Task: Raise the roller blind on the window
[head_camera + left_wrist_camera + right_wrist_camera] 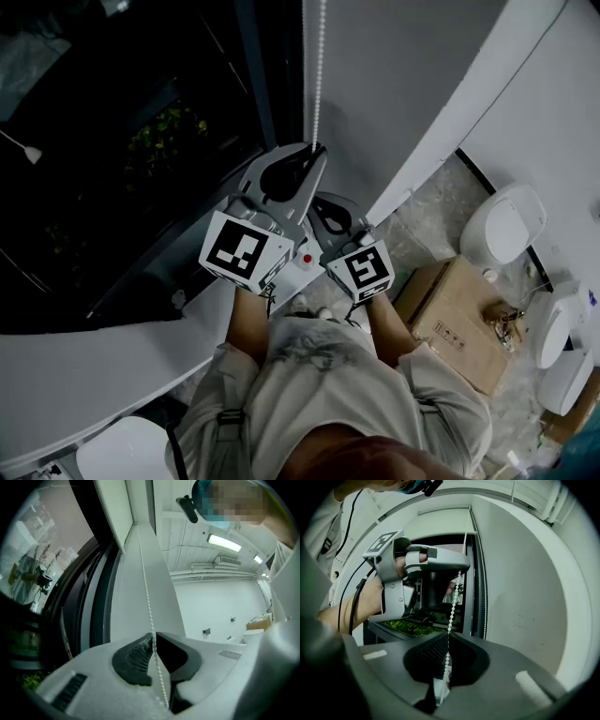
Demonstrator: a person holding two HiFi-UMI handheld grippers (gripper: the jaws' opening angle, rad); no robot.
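White chain hangs vertical, clamped twice.
Left tongs pinch it higher; right tongs pinch it just below.

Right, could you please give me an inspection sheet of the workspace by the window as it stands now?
Surface: white window sill below the dark window.
Job's things: bead chain hangs straight down beside the window; the blind itself cannot be made out for sure.
Clutter: cardboard box and white rounded items on the floor.
Grippers: left gripper shut on the bead chain, higher up; right gripper shut on the same chain, just below.
Cables: black cable runs from the left gripper along the person's forearm.
Surroundings: green plants beyond the glass.
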